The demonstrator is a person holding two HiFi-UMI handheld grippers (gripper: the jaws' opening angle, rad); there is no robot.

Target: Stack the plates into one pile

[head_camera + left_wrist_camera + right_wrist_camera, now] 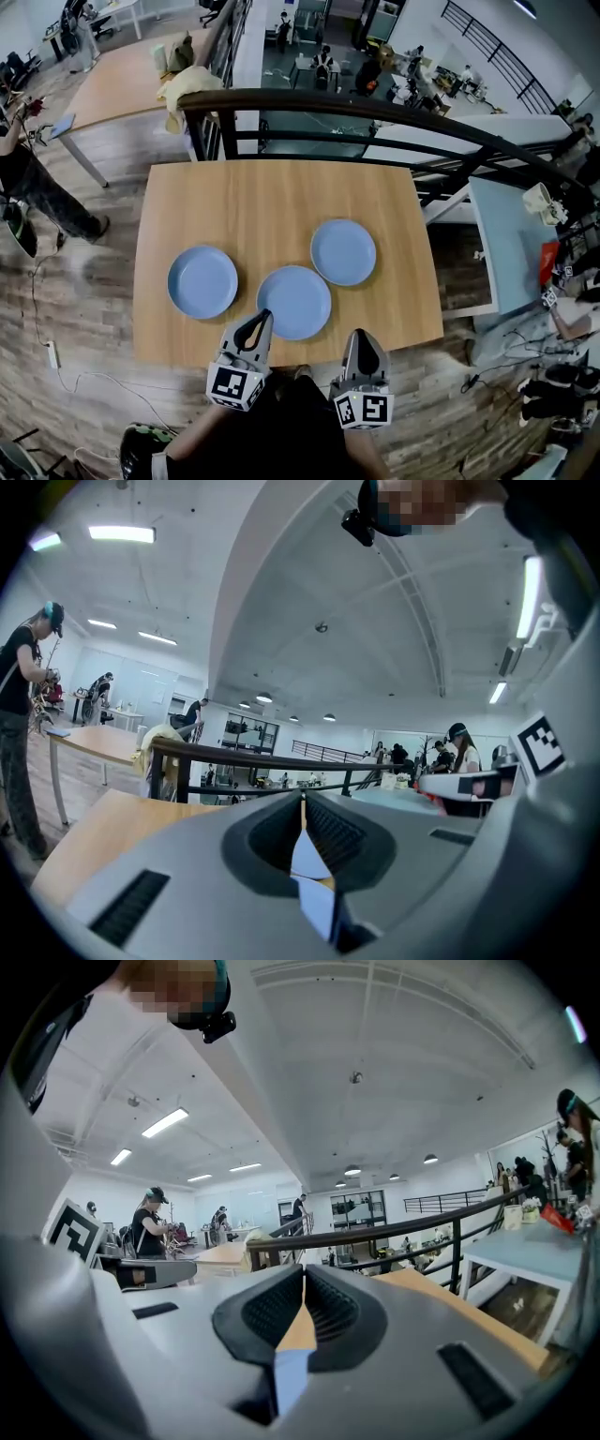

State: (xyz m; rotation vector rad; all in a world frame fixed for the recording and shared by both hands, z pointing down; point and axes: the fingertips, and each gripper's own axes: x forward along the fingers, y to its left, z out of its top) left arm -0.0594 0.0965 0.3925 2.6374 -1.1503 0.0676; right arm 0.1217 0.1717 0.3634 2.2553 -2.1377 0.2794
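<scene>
Three light-blue plates lie apart on the wooden table [234, 202]: a left plate [202, 282], a middle plate [294, 302] near the front edge, and a right plate [343, 251] farther back. My left gripper [262, 318] hovers at the table's front edge, its tip just over the middle plate's near-left rim, jaws shut and holding nothing. My right gripper [362, 337] sits at the front edge right of the middle plate, also shut and empty. In the left gripper view the shut jaws [302, 803] show blue plate behind them; in the right gripper view the tips [303, 1277] meet too.
A dark railing [356, 108] runs behind the table's far edge. A pale blue side table [506, 253] stands to the right. Cables lie on the wooden floor at lower left and lower right. A person stands at the far left.
</scene>
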